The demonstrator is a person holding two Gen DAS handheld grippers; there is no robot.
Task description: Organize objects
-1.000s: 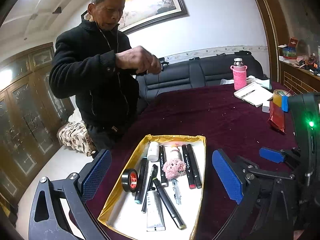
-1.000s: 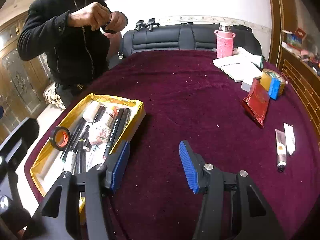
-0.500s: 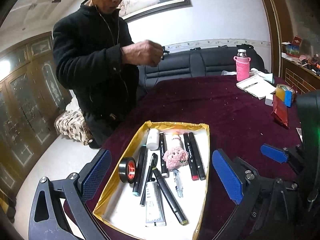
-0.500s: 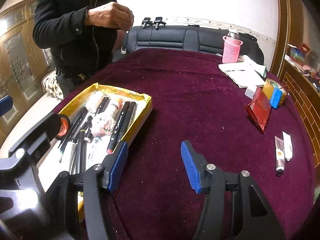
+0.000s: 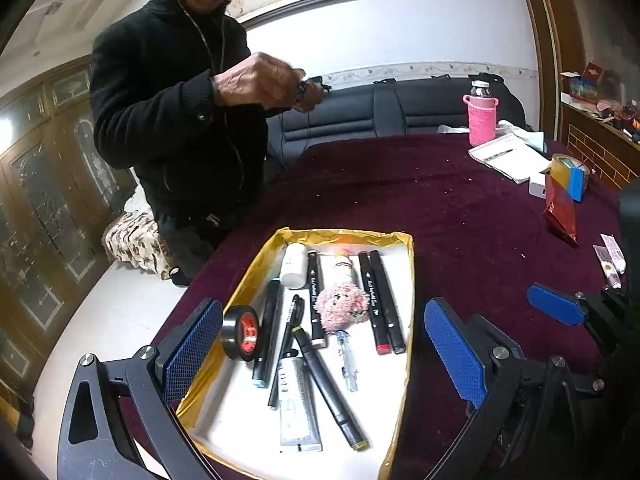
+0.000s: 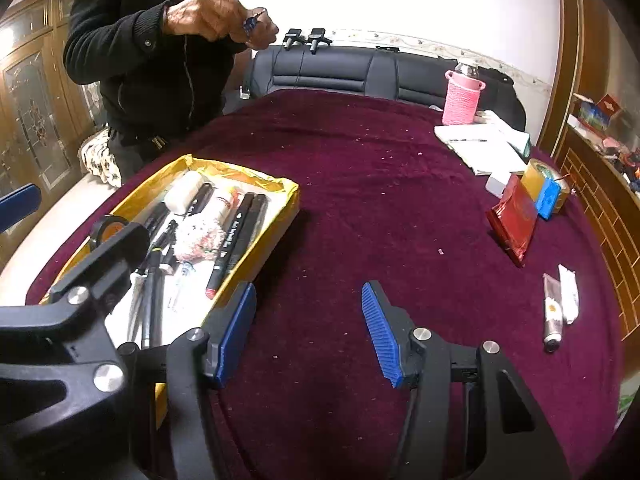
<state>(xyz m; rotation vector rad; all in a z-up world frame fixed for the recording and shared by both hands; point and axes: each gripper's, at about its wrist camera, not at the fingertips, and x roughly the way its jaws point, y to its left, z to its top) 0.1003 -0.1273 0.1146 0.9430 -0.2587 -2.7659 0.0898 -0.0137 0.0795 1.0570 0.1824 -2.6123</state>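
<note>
A: What is shown, from the largest thing down?

B: A table (image 6: pixel 360 184) under dark red cloth is seen. At about nine o'clock in the right wrist view a yellow-edged tray (image 6: pixel 288 204) is set on it. A person in a black jacket (image 5: pixel 160 92) is seen beyond the tray, busy with something small in the hands; what it is cannot be told.

A: How much has been sorted?

B: Most, it is judged. In the tray are laid several markers (image 5: pixel 380 300), a flat tube (image 5: pixel 298 404), a roll of black tape (image 5: pixel 242 332) at nine o'clock, a white bottle (image 5: pixel 294 266) at twelve, a pink plush toy (image 5: pixel 342 306) at the centre and a small syringe (image 5: pixel 347 360).

A: And what is left?

B: Two small tubes (image 6: pixel 560 304) are seen loose on the cloth at three o'clock, well apart from the tray. The red packet (image 6: pixel 514 220), tape roll (image 6: pixel 546 184), notebook (image 6: pixel 476 148) and pink-sleeved bottle (image 6: pixel 462 96) at one to two o'clock may belong to the job too.

A: The tongs?

B: The left gripper (image 5: pixel 324 348) is held wide over the tray, nothing clasped. The right gripper (image 6: pixel 308 332) is held half spread above bare cloth, nothing between its pads.
</note>
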